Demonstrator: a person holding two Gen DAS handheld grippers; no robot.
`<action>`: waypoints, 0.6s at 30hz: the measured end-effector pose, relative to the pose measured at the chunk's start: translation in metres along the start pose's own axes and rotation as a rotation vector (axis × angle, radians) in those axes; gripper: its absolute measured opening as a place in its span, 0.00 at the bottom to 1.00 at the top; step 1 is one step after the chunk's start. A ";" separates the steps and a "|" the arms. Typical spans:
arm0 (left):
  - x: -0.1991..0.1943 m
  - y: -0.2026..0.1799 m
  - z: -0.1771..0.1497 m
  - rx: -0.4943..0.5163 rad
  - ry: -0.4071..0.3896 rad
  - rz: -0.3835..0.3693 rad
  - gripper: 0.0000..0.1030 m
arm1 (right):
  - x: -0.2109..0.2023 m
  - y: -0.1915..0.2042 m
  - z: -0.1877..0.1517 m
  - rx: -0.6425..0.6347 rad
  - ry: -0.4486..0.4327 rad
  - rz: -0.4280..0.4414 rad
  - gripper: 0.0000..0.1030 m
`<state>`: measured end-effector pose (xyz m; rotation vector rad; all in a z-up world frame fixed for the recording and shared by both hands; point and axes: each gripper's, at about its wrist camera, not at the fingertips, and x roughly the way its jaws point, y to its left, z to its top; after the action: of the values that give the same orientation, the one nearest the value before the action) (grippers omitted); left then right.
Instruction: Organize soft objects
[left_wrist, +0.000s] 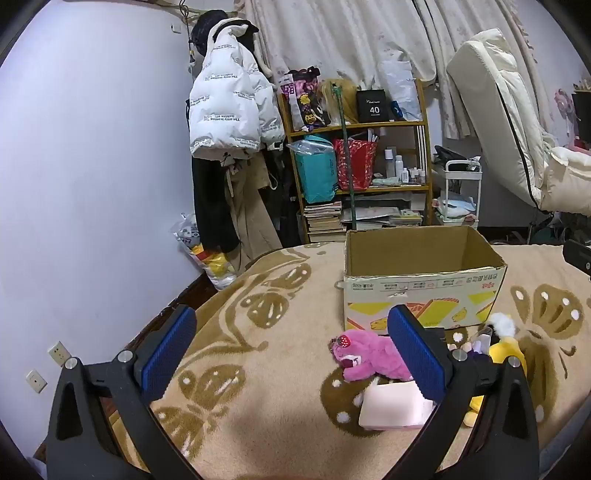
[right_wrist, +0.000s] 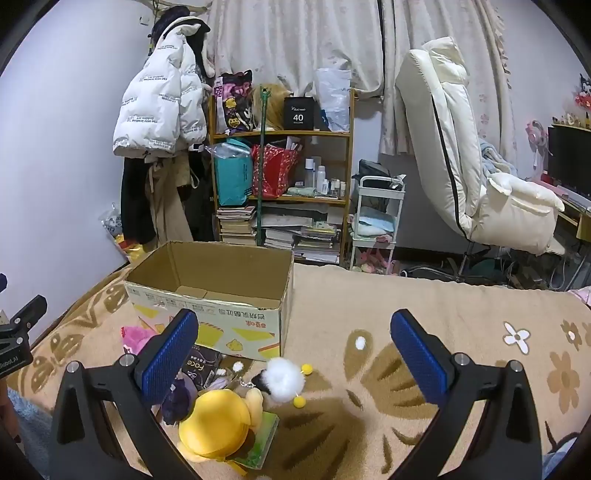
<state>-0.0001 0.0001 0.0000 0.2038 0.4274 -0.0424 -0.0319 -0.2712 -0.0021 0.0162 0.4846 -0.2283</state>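
Observation:
An open, empty cardboard box (left_wrist: 421, 280) stands on the patterned blanket; it also shows in the right wrist view (right_wrist: 210, 295). In front of it lie a pink plush bear (left_wrist: 369, 358), a pale pink soft block (left_wrist: 395, 406), a yellow plush (right_wrist: 218, 421), a white pom-pom charm (right_wrist: 282, 378) and a small dark-haired doll (right_wrist: 181, 398). My left gripper (left_wrist: 291, 354) is open and empty, left of the pink bear. My right gripper (right_wrist: 295, 354) is open and empty above the pom-pom, right of the yellow plush.
A dark packet labelled "Face" (right_wrist: 201, 365) and a green book (right_wrist: 262, 439) lie among the toys. Behind the bed stand a wooden shelf (left_wrist: 369, 125), hanging coats (left_wrist: 229, 110), a white cart (right_wrist: 376, 221) and a cream chair (right_wrist: 461, 155). The blanket (right_wrist: 406, 314) stretches right.

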 end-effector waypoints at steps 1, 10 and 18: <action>0.000 0.000 0.000 0.000 0.002 0.002 0.99 | 0.000 0.000 0.000 0.000 -0.003 0.000 1.00; -0.001 -0.007 0.003 0.004 0.014 -0.013 0.99 | -0.001 -0.003 0.000 0.009 -0.009 0.004 1.00; 0.002 0.000 0.001 -0.011 0.011 -0.009 0.99 | -0.002 -0.001 0.001 0.013 -0.013 0.007 1.00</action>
<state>0.0017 0.0001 -0.0001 0.1910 0.4399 -0.0479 -0.0333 -0.2721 -0.0004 0.0289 0.4701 -0.2243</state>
